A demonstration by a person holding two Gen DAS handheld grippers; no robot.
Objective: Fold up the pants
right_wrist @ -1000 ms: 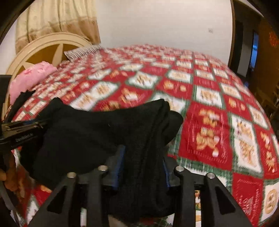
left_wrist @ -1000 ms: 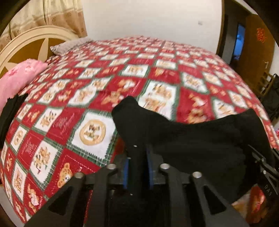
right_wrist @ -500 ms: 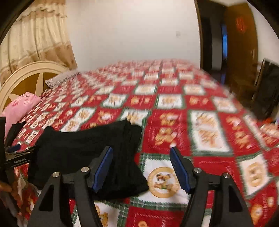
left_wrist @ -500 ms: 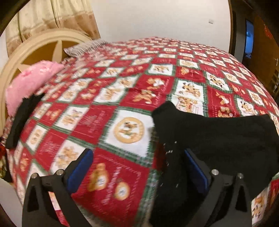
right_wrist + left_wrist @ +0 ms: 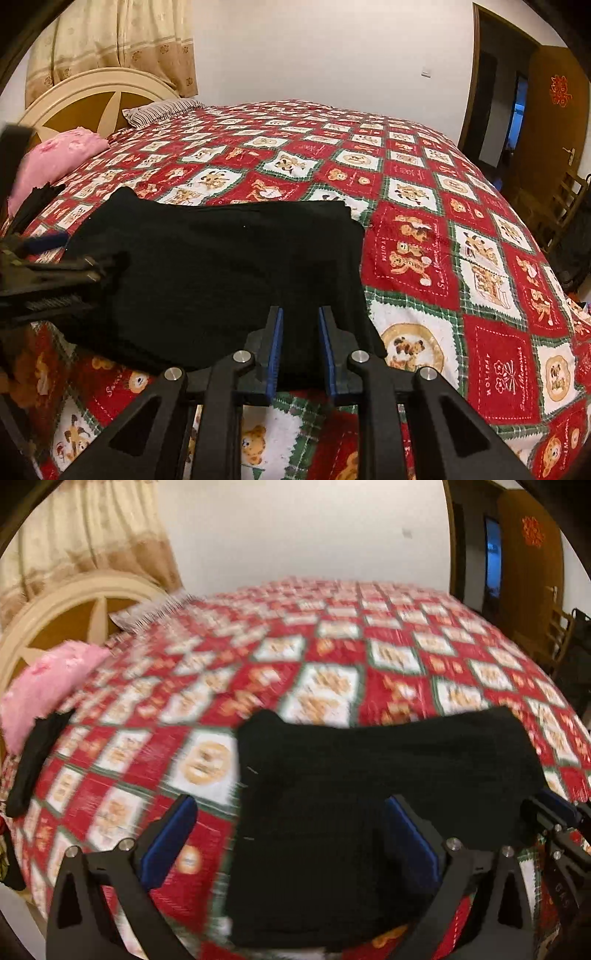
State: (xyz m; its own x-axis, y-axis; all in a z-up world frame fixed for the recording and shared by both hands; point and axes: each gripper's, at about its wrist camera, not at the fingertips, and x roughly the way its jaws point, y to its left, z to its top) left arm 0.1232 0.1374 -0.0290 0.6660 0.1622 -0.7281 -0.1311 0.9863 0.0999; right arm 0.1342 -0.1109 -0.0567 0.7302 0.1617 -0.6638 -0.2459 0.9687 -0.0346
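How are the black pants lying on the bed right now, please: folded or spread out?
Folded. The black pants form a compact, layered rectangle on the patchwork bedspread, with stacked edges visible at the far right corner and no separate legs showing.

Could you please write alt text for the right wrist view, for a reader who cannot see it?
The right gripper, its fingers closing, points at the near edge of folded black pants lying on a bed with a red, white and green teddy-bear quilt. The left gripper enters from the left edge at the pants' far side. A pink pillow sits by the cream headboard.
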